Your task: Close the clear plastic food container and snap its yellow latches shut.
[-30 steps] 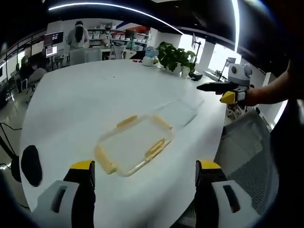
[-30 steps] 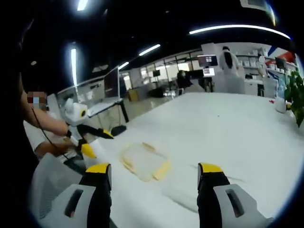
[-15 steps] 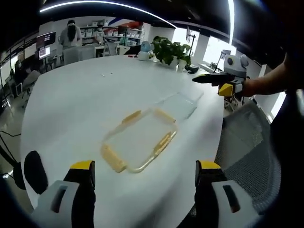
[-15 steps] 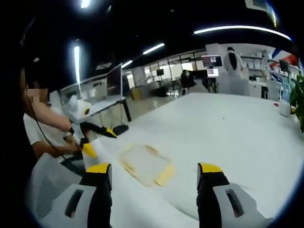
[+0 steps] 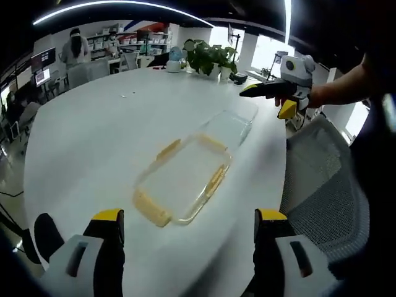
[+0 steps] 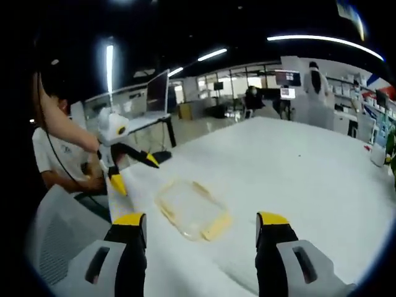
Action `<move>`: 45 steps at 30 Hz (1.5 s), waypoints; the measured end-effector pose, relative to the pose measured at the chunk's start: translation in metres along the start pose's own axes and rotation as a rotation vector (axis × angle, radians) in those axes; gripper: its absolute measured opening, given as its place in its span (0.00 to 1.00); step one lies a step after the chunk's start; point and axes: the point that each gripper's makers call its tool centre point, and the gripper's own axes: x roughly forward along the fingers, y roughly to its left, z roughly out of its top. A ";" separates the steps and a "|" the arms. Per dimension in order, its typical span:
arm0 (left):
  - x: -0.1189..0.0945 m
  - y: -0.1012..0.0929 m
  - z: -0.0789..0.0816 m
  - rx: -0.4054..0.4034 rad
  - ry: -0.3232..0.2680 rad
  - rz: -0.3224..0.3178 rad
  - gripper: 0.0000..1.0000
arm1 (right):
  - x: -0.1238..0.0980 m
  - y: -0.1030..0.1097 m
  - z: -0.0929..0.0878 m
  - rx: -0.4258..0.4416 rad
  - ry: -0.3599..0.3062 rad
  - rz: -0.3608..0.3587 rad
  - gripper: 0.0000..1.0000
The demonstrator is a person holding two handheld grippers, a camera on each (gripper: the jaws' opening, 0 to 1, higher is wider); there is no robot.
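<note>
Left gripper view: your left gripper (image 5: 189,247) hangs with jaws wide and empty at 6 o'clock, the clear container (image 5: 182,179) lies on the white table (image 5: 93,136) just above centre, and your right gripper (image 5: 275,98) hovers at 1 o'clock, jaws parted. Right gripper view: your right gripper (image 6: 201,250) is likewise wide and empty, the container (image 6: 192,209) rests at centre, and your left gripper (image 6: 127,164) sits at 9 o'clock, parted.

No text, label, brand, number or sign can be read anywhere. The monitor screens (image 6: 286,78) beyond the far edge of the white table (image 6: 297,161) glow, but whatever they display is too small and blurred to make out.
</note>
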 end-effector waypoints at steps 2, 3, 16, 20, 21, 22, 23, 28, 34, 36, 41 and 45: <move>0.001 0.001 -0.001 0.011 0.009 -0.009 0.87 | 0.003 0.002 -0.001 -0.026 0.020 0.005 0.72; 0.001 0.001 -0.002 0.016 0.013 -0.012 0.87 | 0.004 0.002 -0.001 -0.026 0.020 0.008 0.72; 0.006 0.010 -0.006 0.072 0.055 -0.046 0.87 | 0.019 0.002 0.002 -0.059 0.045 0.041 0.70; 0.008 0.012 -0.009 0.090 0.072 -0.057 0.87 | 0.024 0.004 -0.002 -0.095 0.080 0.062 0.70; 0.008 0.012 -0.009 0.097 0.075 -0.060 0.87 | 0.025 0.004 -0.004 -0.107 0.092 0.070 0.70; 0.009 0.012 -0.009 0.107 0.081 -0.065 0.87 | 0.027 0.005 -0.005 -0.121 0.102 0.078 0.70; 0.009 0.013 -0.010 0.112 0.085 -0.068 0.87 | 0.027 0.005 -0.006 -0.125 0.109 0.083 0.70; 0.012 0.017 -0.011 0.148 0.111 -0.083 0.87 | 0.033 0.007 -0.013 -0.203 0.166 0.114 0.70; 0.015 0.020 -0.013 0.189 0.139 -0.096 0.86 | 0.041 0.004 -0.011 -0.220 0.194 0.128 0.68; 0.016 0.021 -0.016 0.217 0.159 -0.104 0.84 | 0.043 0.004 -0.011 -0.229 0.206 0.137 0.68; 0.016 0.020 -0.019 0.268 0.190 -0.123 0.82 | 0.047 0.009 -0.022 -0.301 0.293 0.200 0.65; 0.017 0.021 -0.021 0.289 0.208 -0.128 0.83 | 0.050 0.010 -0.029 -0.351 0.336 0.235 0.65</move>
